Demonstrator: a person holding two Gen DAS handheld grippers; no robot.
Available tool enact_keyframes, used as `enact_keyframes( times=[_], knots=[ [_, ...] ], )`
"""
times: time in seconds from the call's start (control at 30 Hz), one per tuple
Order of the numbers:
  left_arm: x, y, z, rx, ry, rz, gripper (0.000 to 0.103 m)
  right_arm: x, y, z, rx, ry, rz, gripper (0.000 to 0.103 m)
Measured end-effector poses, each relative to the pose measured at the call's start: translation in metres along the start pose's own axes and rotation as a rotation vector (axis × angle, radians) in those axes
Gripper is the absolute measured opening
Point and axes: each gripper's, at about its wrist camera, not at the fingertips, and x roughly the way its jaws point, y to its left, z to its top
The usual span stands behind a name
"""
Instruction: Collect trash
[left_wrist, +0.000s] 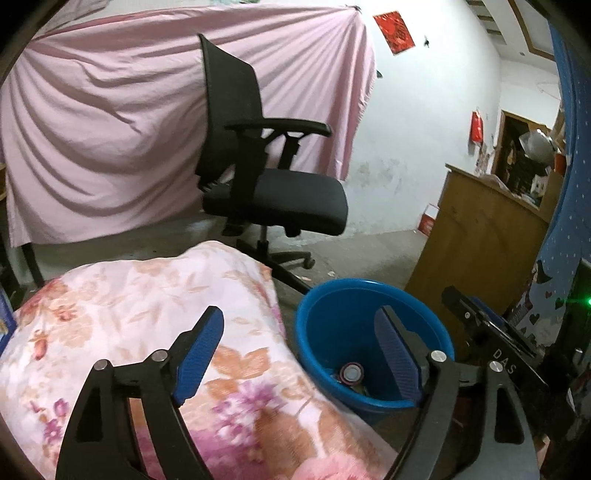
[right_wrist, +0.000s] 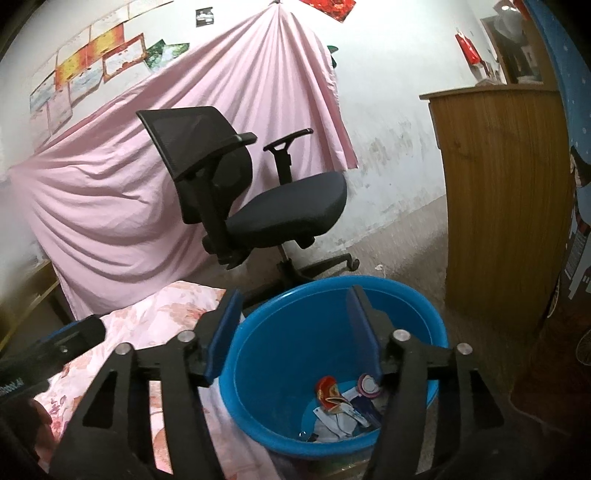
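Both grippers stand apart and empty, the right gripper (right_wrist: 293, 332) above the blue bin (right_wrist: 258, 369) where wrappers (right_wrist: 332, 402) already lie, the left gripper (left_wrist: 299, 350) over the floral quilt (left_wrist: 129, 295) beside it; drop only inside the rim.

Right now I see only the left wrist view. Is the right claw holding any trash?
Observer: No, the right claw is open and empty, aimed into the blue bucket.
Operator: What lies inside besides the pink-rimmed round thing?
Observer: A red and yellow wrapper and white packets.
Operator: Anything on the wall above the pink sheet?
Observer: Yes, a row of pictures.
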Motion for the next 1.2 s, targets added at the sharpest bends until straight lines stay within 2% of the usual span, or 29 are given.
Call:
enact_keyframes(
  times=[0.13,0.2,0.27,0.3,0.37,0.63,0.83,1.2],
  knots=[
    [-0.017,0.009,-0.002,-0.018,-0.014,0.027,0.080,-0.008,0.010,-0.002,-0.023,-0.021,0.006,0.096],
    [-0.027,0.012,-0.005,-0.026,-0.032,0.042,0.084,-0.013,0.014,-0.003,-0.030,-0.032,0.006,0.102],
    [-0.037,0.014,-0.007,-0.036,-0.057,0.050,0.100,-0.018,0.017,-0.005,-0.039,-0.046,0.000,0.103],
    [-0.042,0.015,-0.008,-0.044,-0.078,0.055,0.101,-0.021,0.019,-0.006,-0.042,-0.056,-0.004,0.103],
    [-0.053,0.019,-0.009,-0.065,-0.117,0.060,0.101,-0.027,0.020,-0.008,-0.048,-0.077,-0.010,0.103],
    [-0.079,0.031,-0.017,-0.083,-0.150,0.118,0.101,-0.055,0.030,-0.013,-0.052,-0.155,0.007,0.103],
    [-0.110,0.042,-0.030,-0.106,-0.183,0.153,0.101,-0.085,0.047,-0.026,-0.133,-0.185,0.023,0.103],
    [-0.183,0.051,-0.075,-0.112,-0.238,0.224,0.101,-0.171,0.068,-0.065,-0.197,-0.202,0.054,0.103]
  ],
)
